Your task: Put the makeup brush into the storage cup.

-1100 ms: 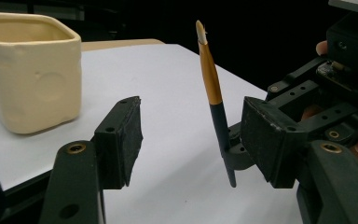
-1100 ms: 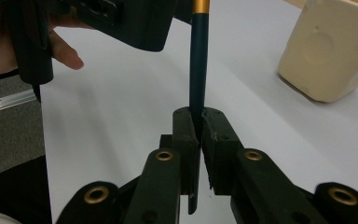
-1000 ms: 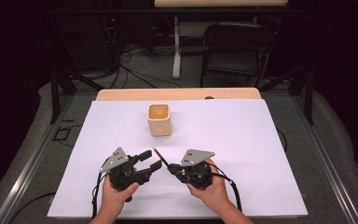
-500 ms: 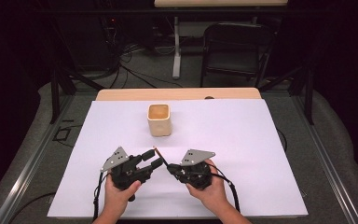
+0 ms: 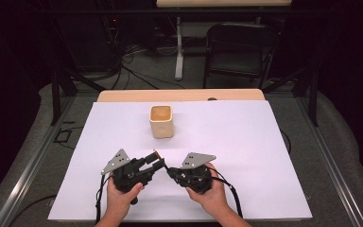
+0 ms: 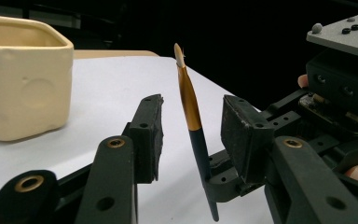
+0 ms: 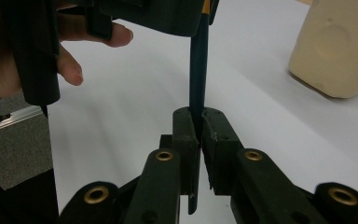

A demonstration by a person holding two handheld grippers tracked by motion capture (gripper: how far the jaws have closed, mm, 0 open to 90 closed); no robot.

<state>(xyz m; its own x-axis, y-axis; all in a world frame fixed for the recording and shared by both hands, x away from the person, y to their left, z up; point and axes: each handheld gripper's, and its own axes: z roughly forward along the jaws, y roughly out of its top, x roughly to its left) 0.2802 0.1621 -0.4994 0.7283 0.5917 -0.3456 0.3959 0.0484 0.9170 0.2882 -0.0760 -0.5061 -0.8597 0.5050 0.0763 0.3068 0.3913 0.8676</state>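
Near the front edge of the white-covered table [image 5: 246,142], both hands rest low, grippers angled inward toward each other. The right gripper [image 7: 199,128] is clenched on a slim dark-handled paintbrush with a gold ferrule [image 6: 189,100], held upright. The left gripper [image 6: 191,128] has just been closing, brush between its unclenched jaws. A cream square cup [image 5: 161,121] stands beyond.

Dark room, white-covered bench [image 5: 246,142], black folding chair [image 5: 238,49] beyond the bench, cables [image 5: 137,71] on grey floor [image 5: 137,82] left of chair.
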